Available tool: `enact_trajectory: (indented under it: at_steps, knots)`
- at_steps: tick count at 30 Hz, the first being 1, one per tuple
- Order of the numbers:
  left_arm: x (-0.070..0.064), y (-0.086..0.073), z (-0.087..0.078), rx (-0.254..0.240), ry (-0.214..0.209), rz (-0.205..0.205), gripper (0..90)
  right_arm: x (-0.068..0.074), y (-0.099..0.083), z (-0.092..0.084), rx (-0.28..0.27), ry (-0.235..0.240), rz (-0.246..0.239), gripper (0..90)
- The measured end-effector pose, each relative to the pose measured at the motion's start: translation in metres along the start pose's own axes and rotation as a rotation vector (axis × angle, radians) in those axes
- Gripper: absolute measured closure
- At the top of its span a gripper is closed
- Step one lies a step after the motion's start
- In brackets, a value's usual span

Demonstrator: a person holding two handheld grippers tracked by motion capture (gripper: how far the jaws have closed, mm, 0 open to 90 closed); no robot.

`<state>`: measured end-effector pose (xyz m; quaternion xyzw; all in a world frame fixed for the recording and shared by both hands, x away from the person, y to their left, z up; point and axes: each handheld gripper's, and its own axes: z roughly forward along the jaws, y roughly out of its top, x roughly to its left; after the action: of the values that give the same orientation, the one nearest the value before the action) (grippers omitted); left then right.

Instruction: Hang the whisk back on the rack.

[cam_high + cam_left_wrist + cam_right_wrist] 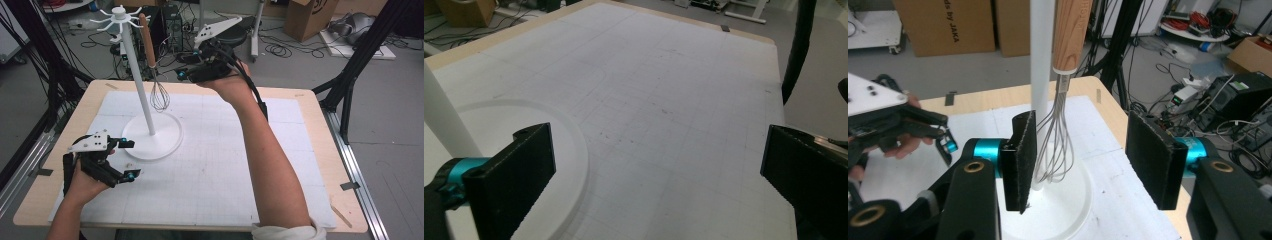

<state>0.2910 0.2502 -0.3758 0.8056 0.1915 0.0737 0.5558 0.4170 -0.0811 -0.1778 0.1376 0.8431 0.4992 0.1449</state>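
A white stand [136,70] rises from a round base [165,142] on the white mat [215,170]. A whisk hangs beside the pole from the stand's hooked top, with a wooden handle [147,42] and wire loops [159,96] just above the table. My right gripper [182,66] is open, held up at the back of the table just right of the whisk. In the right gripper view the wire loops [1055,145] hang just beyond my open right gripper [1080,160], in front of the pole [1042,60]. My left gripper [131,159] is open and holds nothing, low at the base's front left edge [574,165].
The mat covers a wooden table [320,130]. A thin wooden stick [342,215] lies near the front right corner. Black frame legs [350,85], cables, computers and cardboard boxes [310,17] stand on the floor behind the table.
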Motion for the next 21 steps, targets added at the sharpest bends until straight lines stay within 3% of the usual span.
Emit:
enact_trajectory:
  at_steps: [13,21]
  knots:
    - [-0.001,0.001,0.001,-0.001,-0.001,0.005,1.7,0.013,-0.034,-0.033,-0.039,0.011,0.004,38.9]
    - [-0.001,0.001,0.001,-0.002,-0.005,0.005,1.6,0.016,-0.074,-0.056,-0.051,-0.002,0.050,34.5]
